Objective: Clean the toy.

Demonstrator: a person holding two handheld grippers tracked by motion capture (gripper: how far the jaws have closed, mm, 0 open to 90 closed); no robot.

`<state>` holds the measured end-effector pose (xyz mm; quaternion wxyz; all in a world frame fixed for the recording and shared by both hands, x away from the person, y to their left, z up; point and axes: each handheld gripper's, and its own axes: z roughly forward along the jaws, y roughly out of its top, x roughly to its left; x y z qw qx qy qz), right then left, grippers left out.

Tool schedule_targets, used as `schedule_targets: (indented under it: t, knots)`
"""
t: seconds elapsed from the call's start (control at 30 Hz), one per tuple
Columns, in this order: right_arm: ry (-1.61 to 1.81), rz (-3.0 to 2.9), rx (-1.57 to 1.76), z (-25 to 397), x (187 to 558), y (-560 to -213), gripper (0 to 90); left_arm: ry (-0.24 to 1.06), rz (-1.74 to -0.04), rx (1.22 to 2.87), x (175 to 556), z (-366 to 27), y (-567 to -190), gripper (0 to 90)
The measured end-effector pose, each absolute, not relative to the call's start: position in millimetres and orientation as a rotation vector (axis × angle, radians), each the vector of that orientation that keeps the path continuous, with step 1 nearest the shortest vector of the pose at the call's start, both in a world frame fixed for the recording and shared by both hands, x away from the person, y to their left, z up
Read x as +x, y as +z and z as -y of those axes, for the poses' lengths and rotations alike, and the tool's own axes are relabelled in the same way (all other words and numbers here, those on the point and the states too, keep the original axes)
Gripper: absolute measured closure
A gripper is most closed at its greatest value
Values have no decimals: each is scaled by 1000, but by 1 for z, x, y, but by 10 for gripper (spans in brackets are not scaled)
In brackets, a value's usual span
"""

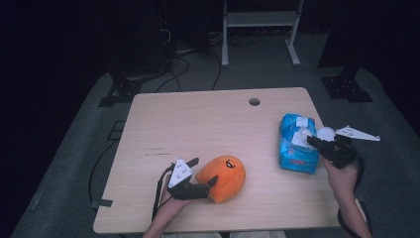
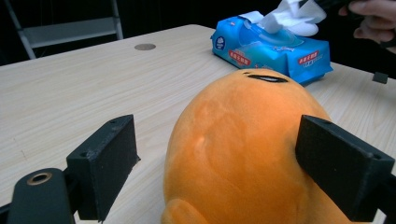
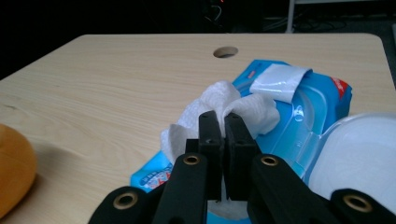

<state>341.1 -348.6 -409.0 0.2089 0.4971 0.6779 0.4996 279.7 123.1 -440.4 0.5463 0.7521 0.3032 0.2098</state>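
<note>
1. The counter (image 1: 198, 124) is a pale wood top with rounded corners, and in the high view its upper left and middle lie bare, which is the widest open room on it. A round cable hole (image 1: 254, 101) sits near the far edge at the upper middle.
2. The orange plush toy (image 1: 223, 177) lies at the lower middle of the high view, near the counter's front edge, with a strip of bare wood between it and that edge.
3. The toy's long axis runs from lower left to upper right in the high view. Its dark face marking is on the upper right end.
4. The left claw (image 1: 204, 173) stands apart, one jaw on each side of the toy's lower left end. In the left gripper view the right jaw lies against the plush and the left jaw stands off it with a gap.
5. The blue wipes pack (image 1: 297, 144) lies at the right of the high view, just beside the counter's right edge. Its long axis runs roughly top to bottom of the frame.
6. Its lid flap (image 3: 280, 81) is folded back toward the far end, and a white wipe (image 3: 219, 109) stands up out of the opening.
7. The right claw (image 3: 223, 133) is pressed together on that wipe, above the pack's middle, with the hand (image 1: 341, 176) out past the right edge.
8. The toy and the pack are well apart, with bare wood between them.
</note>
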Motion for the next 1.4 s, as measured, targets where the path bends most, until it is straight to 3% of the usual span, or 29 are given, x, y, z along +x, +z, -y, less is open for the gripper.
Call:
schedule_targets:
  t: [0.5,0.57,0.97,1.17,1.4]
  knots:
    - [1560,-1949,1111,319,301,-358,867,489,-703,1804,279,-122,-442,170]
    - [1584,-2001,1038,305,287,-351,867,495,-680,1814,278,-121,-443,214]
    - [1709,-2252,740,239,237,-335,865,475,-672,1823,280,-118,-447,233]
    - [1779,-2327,686,224,232,-335,865,464,-676,1818,281,-118,-448,233]
    - [1727,-2462,726,199,255,-359,863,456,-673,1818,282,-119,-448,232]
